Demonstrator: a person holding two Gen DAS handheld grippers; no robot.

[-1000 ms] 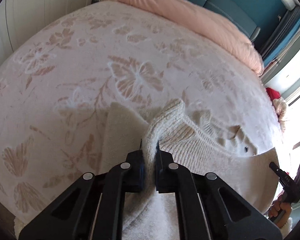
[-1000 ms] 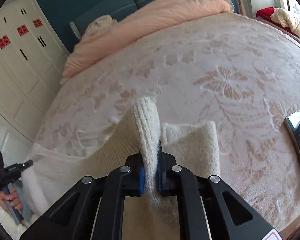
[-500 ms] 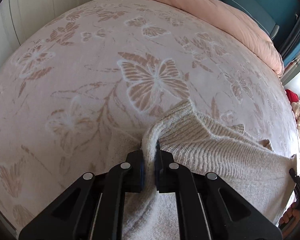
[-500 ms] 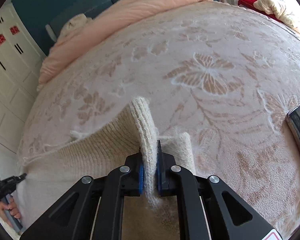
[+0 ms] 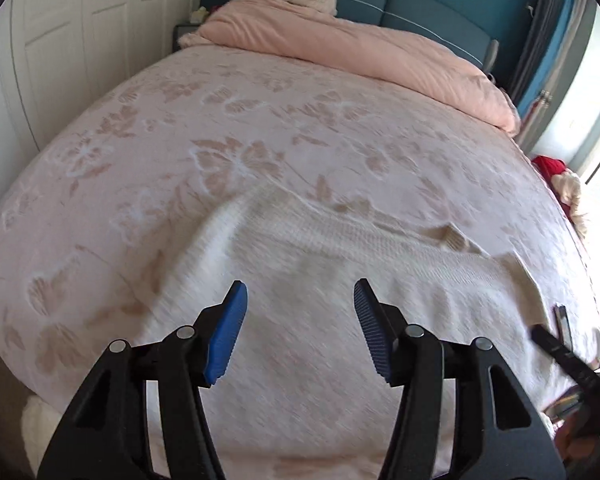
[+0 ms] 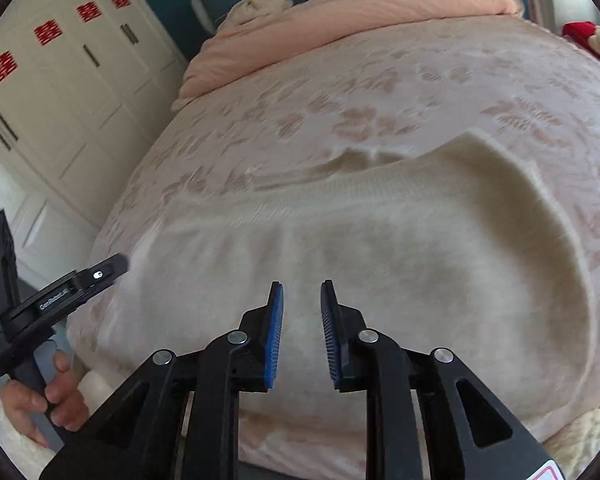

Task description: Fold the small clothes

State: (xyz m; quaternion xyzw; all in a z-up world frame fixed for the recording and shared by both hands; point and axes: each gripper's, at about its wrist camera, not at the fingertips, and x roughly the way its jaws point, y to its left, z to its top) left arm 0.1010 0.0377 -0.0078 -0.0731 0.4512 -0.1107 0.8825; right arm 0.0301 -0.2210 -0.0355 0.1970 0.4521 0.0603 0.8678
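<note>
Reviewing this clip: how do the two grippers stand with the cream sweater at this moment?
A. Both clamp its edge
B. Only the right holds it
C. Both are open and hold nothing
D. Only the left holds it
C: the left gripper and the right gripper both show parted blue pads with nothing between them, while the cream sweater lies spread on the bed.

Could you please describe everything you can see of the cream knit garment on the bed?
The cream knit sweater lies spread flat on the butterfly-patterned bedspread, released. It looks soft and fuzzy, with a ribbed band along its far edge and a thick folded edge curving down its right side. The left gripper and the right gripper are both open above it, gripping nothing. Motion blur hides finer detail.
</note>
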